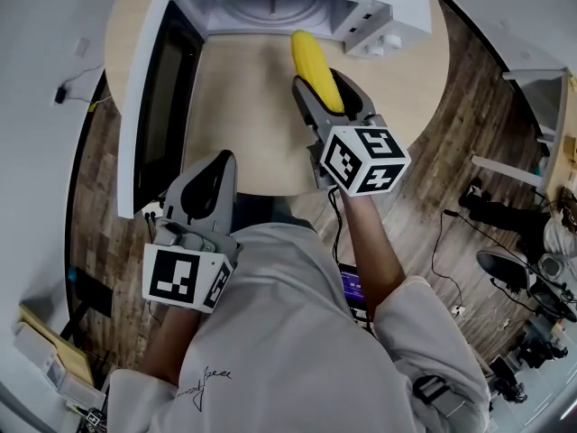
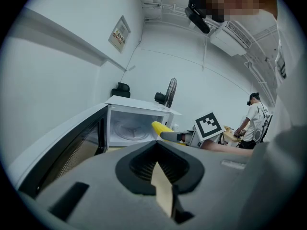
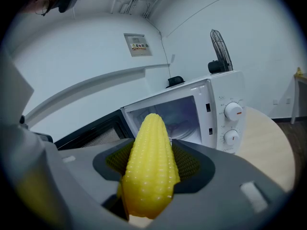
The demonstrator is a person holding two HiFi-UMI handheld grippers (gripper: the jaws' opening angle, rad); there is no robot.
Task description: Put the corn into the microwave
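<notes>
The white microwave oven [image 1: 361, 7] stands open, so the long yellow corn cob [image 1: 315, 66] should go in tip-first, centred on the cavity and clear of the frame. The cob is clamped lengthwise in the right gripper [image 1: 326, 90], with its tip jutting ahead just short of the opening. The left gripper [image 1: 221, 162] hangs back, jaws together and empty.

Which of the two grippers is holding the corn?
The right gripper: its jaws grip the yellow corn. The left gripper holds nothing, jaws together.
</notes>
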